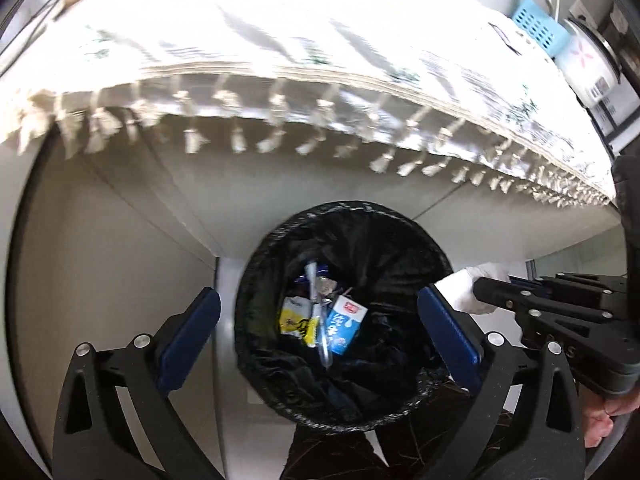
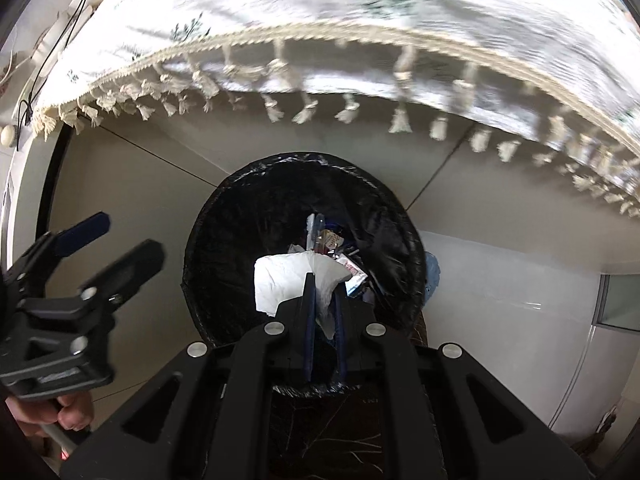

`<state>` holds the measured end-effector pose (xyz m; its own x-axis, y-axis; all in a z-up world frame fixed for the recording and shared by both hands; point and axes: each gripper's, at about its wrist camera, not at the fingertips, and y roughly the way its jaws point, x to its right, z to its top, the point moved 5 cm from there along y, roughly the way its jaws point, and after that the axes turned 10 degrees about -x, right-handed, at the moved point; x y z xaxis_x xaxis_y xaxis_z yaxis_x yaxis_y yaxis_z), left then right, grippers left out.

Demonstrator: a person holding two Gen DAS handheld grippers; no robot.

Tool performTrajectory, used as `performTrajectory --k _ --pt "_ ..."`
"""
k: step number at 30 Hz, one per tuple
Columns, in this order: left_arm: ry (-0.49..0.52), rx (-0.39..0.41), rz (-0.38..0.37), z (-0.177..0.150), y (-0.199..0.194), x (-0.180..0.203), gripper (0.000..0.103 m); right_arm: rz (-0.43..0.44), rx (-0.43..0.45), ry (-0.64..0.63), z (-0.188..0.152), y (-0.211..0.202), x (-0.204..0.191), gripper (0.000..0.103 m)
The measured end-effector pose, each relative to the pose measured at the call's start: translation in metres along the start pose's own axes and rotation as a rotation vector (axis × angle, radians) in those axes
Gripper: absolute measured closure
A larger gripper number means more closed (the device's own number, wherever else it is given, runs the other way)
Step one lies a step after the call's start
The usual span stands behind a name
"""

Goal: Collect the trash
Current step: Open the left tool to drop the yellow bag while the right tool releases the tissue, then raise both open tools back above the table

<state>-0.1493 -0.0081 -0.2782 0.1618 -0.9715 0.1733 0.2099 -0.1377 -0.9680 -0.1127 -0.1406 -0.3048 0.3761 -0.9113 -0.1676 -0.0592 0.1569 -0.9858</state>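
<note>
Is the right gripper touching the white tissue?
Touching. The right wrist view shows the right gripper shut on the white tissue, which bulges past the fingers above the bin.

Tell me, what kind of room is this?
Probably a home kitchen or dining corner: a fringed tablecloth over a table, a rice cooker beside it, and a bag-lined trash bin on the floor.

A white tablecloth (image 1: 280, 40) with a knotted fringe (image 2: 280, 108) hangs over the table's edge. Below lies a pale tiled floor (image 2: 132, 216). A blue basket (image 1: 538, 26) stands at the table's far right corner.
</note>
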Motion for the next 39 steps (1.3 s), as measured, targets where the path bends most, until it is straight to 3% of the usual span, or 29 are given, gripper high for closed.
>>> performTrajectory --k 9,13,28,35,39 --pt "-0.045 -0.017 0.041 -0.007 -0.005 -0.030 0.006 -0.018 -0.029 -0.028 0.008 0.022 -0.012 0.093" --pt "-0.045 -0.023 0.041 -0.007 -0.004 -0.034 0.006 -0.025 -0.036 -0.034 0.009 0.027 -0.015 0.088" --pt "-0.032 -0.019 0.036 -0.001 -0.005 -0.032 0.006 -0.058 0.000 -0.041 0.011 0.019 -0.010 0.049" --pt "-0.031 0.000 0.041 0.004 -0.014 -0.029 0.006 -0.077 0.065 -0.045 0.012 -0.012 -0.006 0.022" --pt "-0.020 0.009 0.042 0.007 -0.021 -0.026 0.006 -0.121 0.112 -0.075 0.011 -0.035 -0.005 0.014"
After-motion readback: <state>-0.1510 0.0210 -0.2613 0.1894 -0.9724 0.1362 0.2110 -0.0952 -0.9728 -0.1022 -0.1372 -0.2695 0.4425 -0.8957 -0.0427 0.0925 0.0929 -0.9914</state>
